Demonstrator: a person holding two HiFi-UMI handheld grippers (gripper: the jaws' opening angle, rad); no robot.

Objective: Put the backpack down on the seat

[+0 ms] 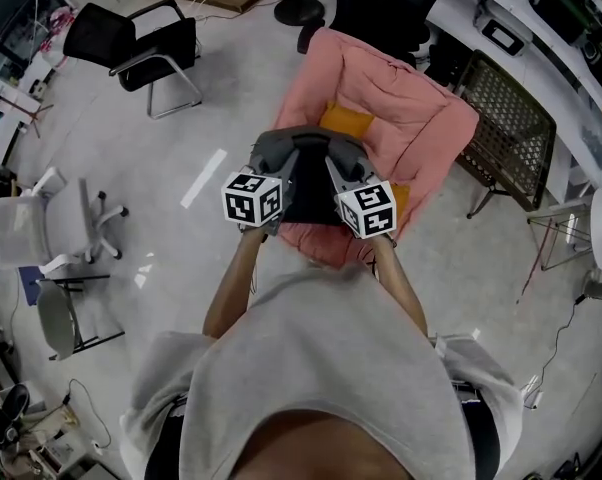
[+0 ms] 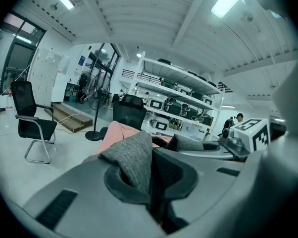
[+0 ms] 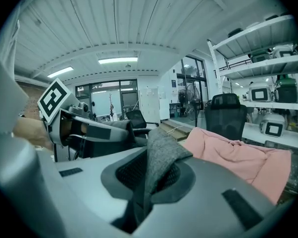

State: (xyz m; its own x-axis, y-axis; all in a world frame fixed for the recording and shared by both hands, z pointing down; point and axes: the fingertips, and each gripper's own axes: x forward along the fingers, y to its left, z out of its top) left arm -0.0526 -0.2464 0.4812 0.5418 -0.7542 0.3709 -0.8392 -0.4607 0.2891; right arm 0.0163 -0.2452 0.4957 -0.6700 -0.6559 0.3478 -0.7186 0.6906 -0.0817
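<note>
Grey woven fabric, item one: a fold of the backpack (image 1: 306, 196), clenched between the jaws of my left gripper (image 2: 151, 182). The cloth rises out of the closed jaws and drapes to their left.

Item two: a second grey fold of the same backpack, pinched in the jaws of my right gripper (image 3: 141, 187). Both grippers are clamped on cloth and sit side by side, marker cubes facing me.

Item three: the bag's dark body, hanging between the two grippers in the head view. It lies over the front edge of the seat (image 1: 381, 108). I cannot tell whether it touches the seat.

Item four: the seat itself, a chair draped in pink quilted cloth, directly ahead of me. An orange cushion (image 1: 346, 120) shows at its middle, just beyond the bag.

Item five, surroundings: a black cantilever chair (image 1: 141, 53) far left on the pale floor (image 1: 211, 98). A white swivel chair (image 1: 61, 223) stands nearer on the left. A dark mesh chair (image 1: 506, 128) is just right of the seat. White shelving (image 2: 183, 98) with boxed equipment runs behind.
</note>
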